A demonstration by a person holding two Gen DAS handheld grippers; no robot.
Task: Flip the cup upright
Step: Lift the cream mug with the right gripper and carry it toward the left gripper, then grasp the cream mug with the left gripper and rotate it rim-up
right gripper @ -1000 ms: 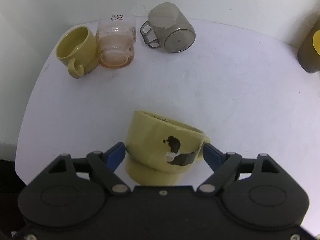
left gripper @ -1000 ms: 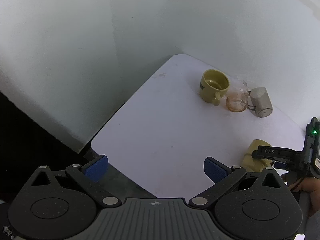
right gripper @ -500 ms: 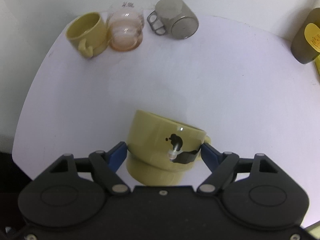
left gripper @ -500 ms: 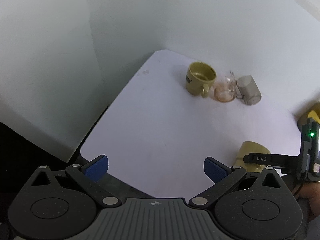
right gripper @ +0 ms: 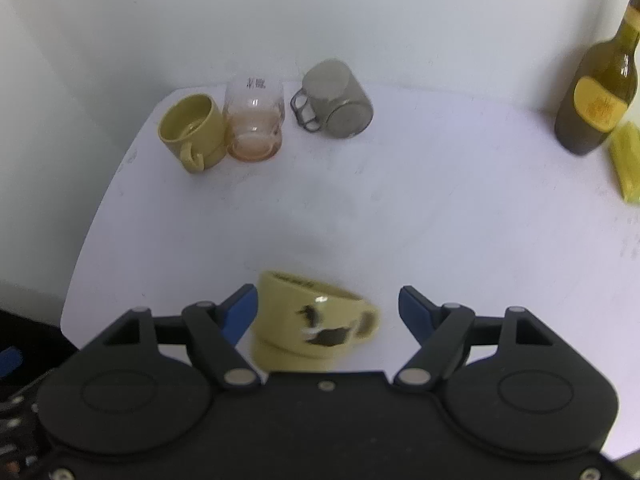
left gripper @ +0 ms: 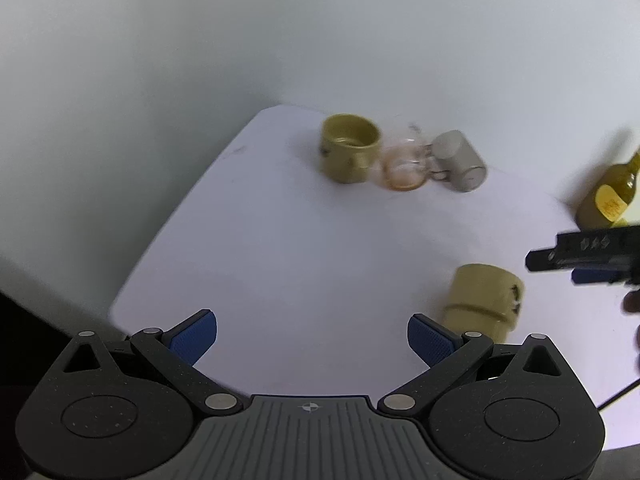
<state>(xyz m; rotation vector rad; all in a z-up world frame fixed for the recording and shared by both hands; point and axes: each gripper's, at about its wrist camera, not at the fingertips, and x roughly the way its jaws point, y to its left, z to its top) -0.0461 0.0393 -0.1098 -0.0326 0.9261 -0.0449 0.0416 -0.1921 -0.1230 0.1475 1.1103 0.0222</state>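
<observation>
Right gripper is spread wide; yellow cup sits between the pads at 6 o'clock on the white table, left pad just beside its wall, right pad apart. Cup's orientation is unclear through blur. Left gripper is also spread, holding nothing. Second yellow cup, glass, grey cup line up at 11–12 o'clock; bottle at 2.

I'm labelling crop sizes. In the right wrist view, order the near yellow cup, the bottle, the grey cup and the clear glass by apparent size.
1. Near yellow cup, though nearness inflates it.
2. Bottle, partly cut off.
3. Grey cup and clear glass: too alike to rank.
</observation>
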